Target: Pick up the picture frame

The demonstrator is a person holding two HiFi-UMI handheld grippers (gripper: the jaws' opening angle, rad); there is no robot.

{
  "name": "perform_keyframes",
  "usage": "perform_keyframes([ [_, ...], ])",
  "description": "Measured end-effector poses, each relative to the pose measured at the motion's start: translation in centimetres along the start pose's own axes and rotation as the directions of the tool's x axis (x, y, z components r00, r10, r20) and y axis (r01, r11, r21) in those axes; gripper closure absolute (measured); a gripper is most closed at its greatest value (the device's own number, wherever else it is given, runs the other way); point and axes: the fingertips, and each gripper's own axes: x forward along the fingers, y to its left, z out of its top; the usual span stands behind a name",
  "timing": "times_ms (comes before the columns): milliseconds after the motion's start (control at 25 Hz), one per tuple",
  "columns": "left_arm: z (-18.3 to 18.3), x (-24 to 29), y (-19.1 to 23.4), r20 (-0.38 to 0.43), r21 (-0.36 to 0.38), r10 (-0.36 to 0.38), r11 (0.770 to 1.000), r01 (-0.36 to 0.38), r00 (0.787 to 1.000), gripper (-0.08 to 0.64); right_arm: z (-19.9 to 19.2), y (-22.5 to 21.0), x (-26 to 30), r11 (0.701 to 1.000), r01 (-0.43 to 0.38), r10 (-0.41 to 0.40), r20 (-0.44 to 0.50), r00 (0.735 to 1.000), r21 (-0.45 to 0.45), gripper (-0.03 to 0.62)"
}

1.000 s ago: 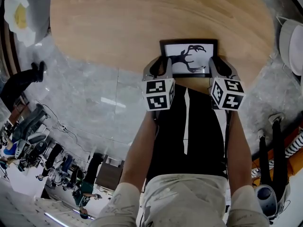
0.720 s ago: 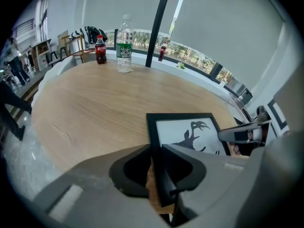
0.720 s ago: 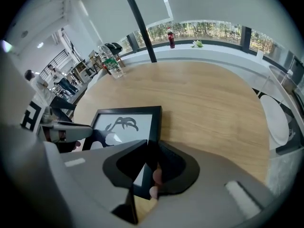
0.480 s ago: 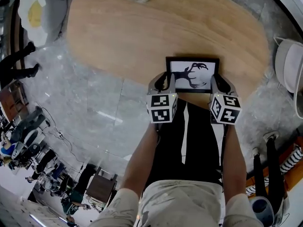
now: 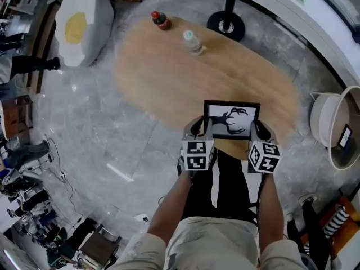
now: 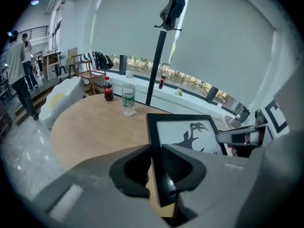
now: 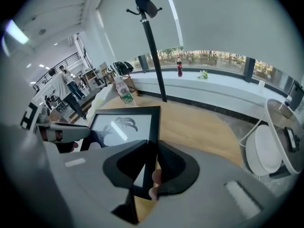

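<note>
The oval wooden desk (image 5: 169, 66) lay below me. My left tongs (image 5: 200, 128) pinched the picture frame (image 5: 232, 120) by its left edge, my right tongs (image 5: 260, 129) by its right. It hung between them at twelve o'clock, long axis crosswise, apparently lifted.

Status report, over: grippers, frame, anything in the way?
Left gripper shut on picture frame left edge, right gripper shut on right edge. Frame held off the table. Dark bottle, clear bottle far end, not blocking.

One picture frame (image 5: 232, 121), two bottles (image 5: 160, 20) (image 5: 193, 42), two tongs (image 5: 200, 129) (image 5: 260, 130), one table (image 5: 169, 72).
</note>
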Motion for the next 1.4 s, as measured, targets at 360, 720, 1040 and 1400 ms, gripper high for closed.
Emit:
perform_keyframes([
  [360, 9.6, -6.3, -0.6, 0.158, 0.025, 0.022, 0.999, -0.027, 0.987, 0.477, 9.3, 2.7, -5.8, 0.999, -0.012, 0.018, 0.142, 0.99, -0.044, 0.521],
  [720, 15.6, -12.1, -3.2, 0.288, 0.075, 0.021, 0.996, -0.045, 0.957, 0.479, 14.5, 3.6, -12.4, 0.999, -0.031, 0.037, 0.265, 0.963, -0.029, 0.522],
  [1040, 22.8, -16.3, -3.2, 0.405, 0.091, 0.019, 0.994, -0.061, 0.914, 0.48, 21.6, 5.7, -15.9, 0.997, -0.043, 0.064, 0.367, 0.928, -0.067, 0.522],
  [1400, 29.3, -22.2, -3.7, 0.547, 0.113, 0.017, 0.989, -0.094, 0.837, 0.48, 27.7, 8.3, -20.6, 0.991, -0.053, 0.107, 0.484, 0.869, -0.125, 0.522],
])
